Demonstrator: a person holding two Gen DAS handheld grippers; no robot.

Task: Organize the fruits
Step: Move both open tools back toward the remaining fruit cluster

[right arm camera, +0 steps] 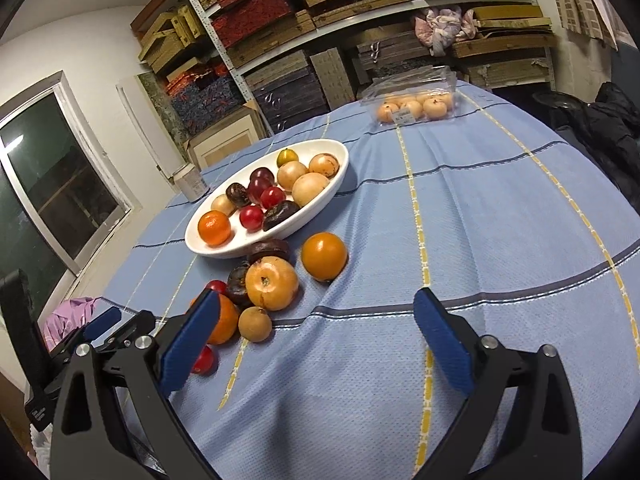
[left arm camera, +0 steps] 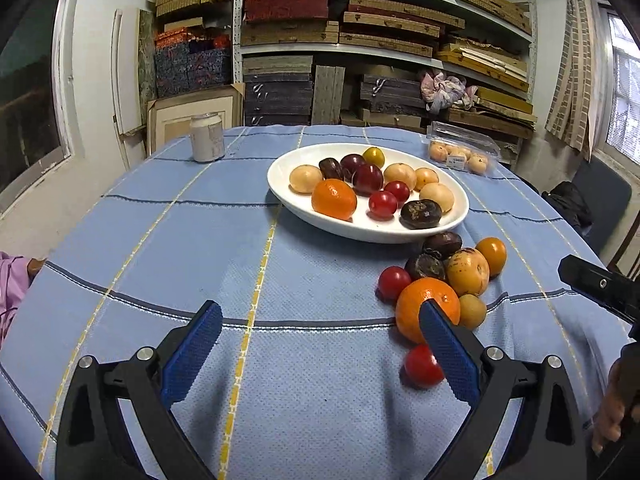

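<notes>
A loose heap of fruit [left arm camera: 444, 280] lies on the blue checked tablecloth [left arm camera: 200, 240], just off the near rim of the white oval dish [left arm camera: 456, 216]. In the left wrist view the heap sits at about two o'clock from the left gripper [left arm camera: 320, 336]. It holds a large orange [left arm camera: 416, 304], a speckled yellow fruit [left arm camera: 468, 272], a smaller orange fruit [left arm camera: 492, 256], two dark brown fruits, a small tan one and two red cherry tomatoes, most of them touching. The dish itself carries more: a mandarin [left arm camera: 334, 199], pale round fruits, dark plums and red tomatoes.

The left gripper hangs above the cloth with its blue pads wide apart and nothing between them; its right pad overlaps the large orange in the picture, though contact cannot be judged. The right gripper [right arm camera: 316, 336] also stands spread and bare, the heap at about eleven o'clock from it.

Farther out, a white can [left arm camera: 206, 138] stands at eleven o'clock of the dish, and a clear plastic box of pale fruit [left arm camera: 460, 152] at one o'clock. Shelves of stacked flat boxes [left arm camera: 360, 20] fill the wall behind.
</notes>
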